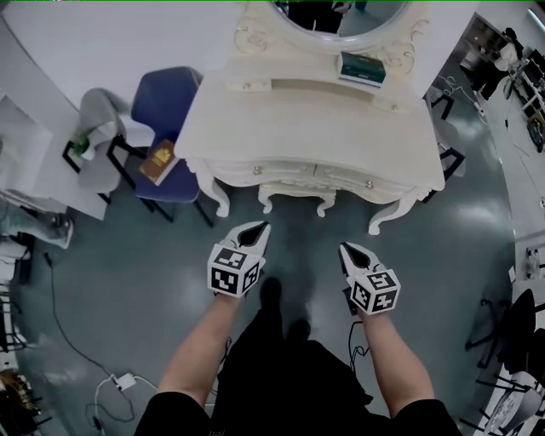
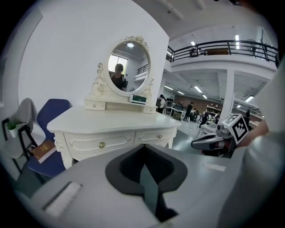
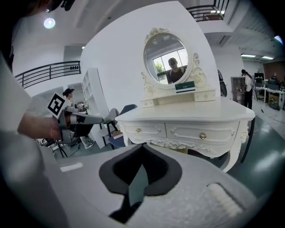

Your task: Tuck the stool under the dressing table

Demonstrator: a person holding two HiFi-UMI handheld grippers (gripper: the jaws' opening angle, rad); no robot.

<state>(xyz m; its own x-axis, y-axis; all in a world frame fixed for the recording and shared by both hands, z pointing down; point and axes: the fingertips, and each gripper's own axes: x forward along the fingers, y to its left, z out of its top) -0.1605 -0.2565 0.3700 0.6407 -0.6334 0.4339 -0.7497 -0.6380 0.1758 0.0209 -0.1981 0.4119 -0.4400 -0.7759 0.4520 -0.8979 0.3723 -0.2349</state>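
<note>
The white dressing table (image 1: 315, 128) with an oval mirror (image 1: 341, 17) stands against the wall ahead. The white stool (image 1: 295, 195) sits under its front edge; only its carved apron and short legs show. My left gripper (image 1: 260, 228) and right gripper (image 1: 347, 249) hover side by side above the floor in front of the table. Both point towards it, apart from the stool, and both are shut with nothing between the jaws. In the left gripper view the jaws (image 2: 143, 147) meet before the table's drawers (image 2: 116, 142). In the right gripper view the jaws (image 3: 142, 147) are likewise together.
A blue chair (image 1: 166, 111) with a brown book (image 1: 157, 162) on its seat stands left of the table, a grey chair (image 1: 98, 136) beyond it. A green box (image 1: 362, 68) lies under the mirror. Cables (image 1: 119, 383) trail on the floor at lower left; black chairs (image 1: 511, 332) stand at right.
</note>
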